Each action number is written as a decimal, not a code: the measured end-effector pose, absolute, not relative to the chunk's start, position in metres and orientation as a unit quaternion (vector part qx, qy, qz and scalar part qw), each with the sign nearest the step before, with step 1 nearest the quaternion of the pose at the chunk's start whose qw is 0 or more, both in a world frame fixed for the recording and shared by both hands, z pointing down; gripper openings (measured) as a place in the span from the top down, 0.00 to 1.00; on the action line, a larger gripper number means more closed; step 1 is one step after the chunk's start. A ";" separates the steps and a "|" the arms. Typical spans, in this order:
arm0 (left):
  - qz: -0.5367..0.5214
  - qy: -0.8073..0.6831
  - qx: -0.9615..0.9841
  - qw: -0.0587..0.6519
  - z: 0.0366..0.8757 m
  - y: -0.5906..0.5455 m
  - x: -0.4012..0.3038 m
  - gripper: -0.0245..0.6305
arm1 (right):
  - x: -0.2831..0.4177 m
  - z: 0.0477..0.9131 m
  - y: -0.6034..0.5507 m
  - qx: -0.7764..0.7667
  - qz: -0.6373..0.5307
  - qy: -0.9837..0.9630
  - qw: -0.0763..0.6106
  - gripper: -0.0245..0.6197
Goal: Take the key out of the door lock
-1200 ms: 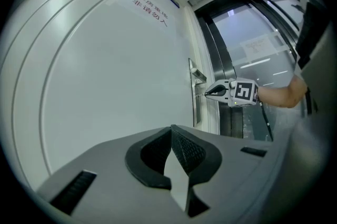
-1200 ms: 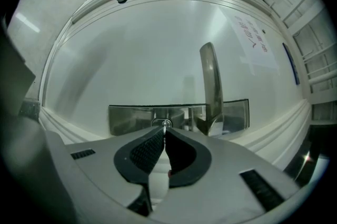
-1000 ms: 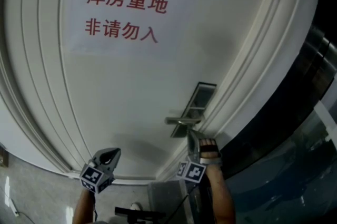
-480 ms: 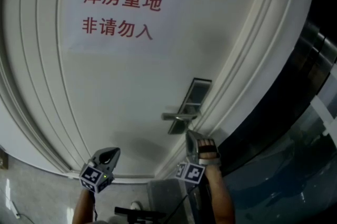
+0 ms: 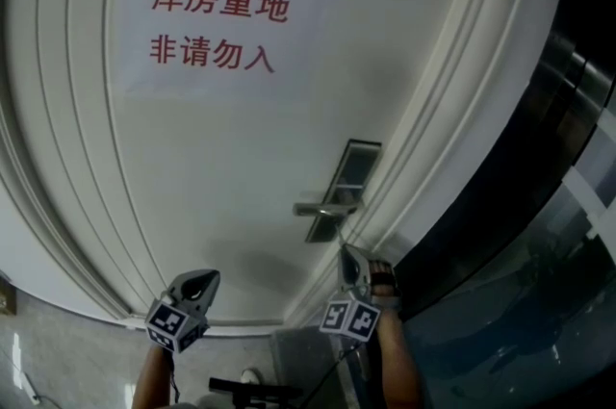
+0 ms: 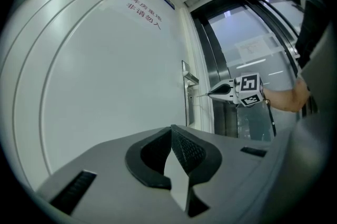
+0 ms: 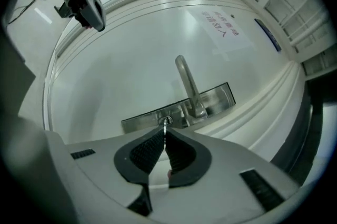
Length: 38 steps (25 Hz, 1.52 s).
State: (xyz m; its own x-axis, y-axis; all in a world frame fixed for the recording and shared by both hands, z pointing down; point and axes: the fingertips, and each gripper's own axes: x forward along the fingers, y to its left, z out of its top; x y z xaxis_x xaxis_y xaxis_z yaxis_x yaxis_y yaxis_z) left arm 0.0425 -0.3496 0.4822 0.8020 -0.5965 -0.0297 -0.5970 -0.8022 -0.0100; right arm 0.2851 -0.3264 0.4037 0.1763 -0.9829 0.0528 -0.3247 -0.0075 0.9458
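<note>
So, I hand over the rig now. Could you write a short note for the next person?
Left gripper: shut, empty, held away from the door.
Right gripper: shut on the key, tip at the keyhole in the lock plate, near the lever handle.
Done: key gripped. I cannot tell whether the blade is fully out.
Left: probably draw the key straight back, clear of the lock.

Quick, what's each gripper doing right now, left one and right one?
Left gripper: shut, nothing between its jaws.
Right gripper: shut on the thin silver metal key.
</note>
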 end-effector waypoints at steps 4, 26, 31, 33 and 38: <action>0.016 0.310 -0.950 0.014 0.480 -0.346 0.042 0.95 | 0.274 0.403 -0.319 0.628 -0.322 -0.572 0.418 0.93; 0.019 0.311 -0.950 0.026 0.470 -0.327 0.032 0.95 | 0.271 0.419 -0.274 0.723 -0.047 -0.681 0.105 0.93; 0.017 0.315 -0.949 0.023 0.469 -0.323 0.032 0.95 | 0.277 0.428 -0.265 0.728 0.010 -0.684 0.043 0.93; 0.013 0.318 -0.948 0.021 0.470 -0.321 0.032 0.95 | 0.276 0.431 -0.261 0.728 0.025 -0.684 0.030 0.93; 0.012 0.320 -0.947 0.017 0.471 -0.314 0.034 0.95 | 0.274 0.438 -0.253 0.729 0.029 -0.683 0.034 0.93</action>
State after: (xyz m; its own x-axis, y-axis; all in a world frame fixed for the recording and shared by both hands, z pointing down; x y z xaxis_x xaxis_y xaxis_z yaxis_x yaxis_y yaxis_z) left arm 0.0344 -0.3139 0.4710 0.7947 -0.6060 -0.0336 -0.6069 -0.7944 -0.0247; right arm 0.2745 -0.2527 0.4385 0.0658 -0.9939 0.0884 -0.9978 -0.0652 0.0094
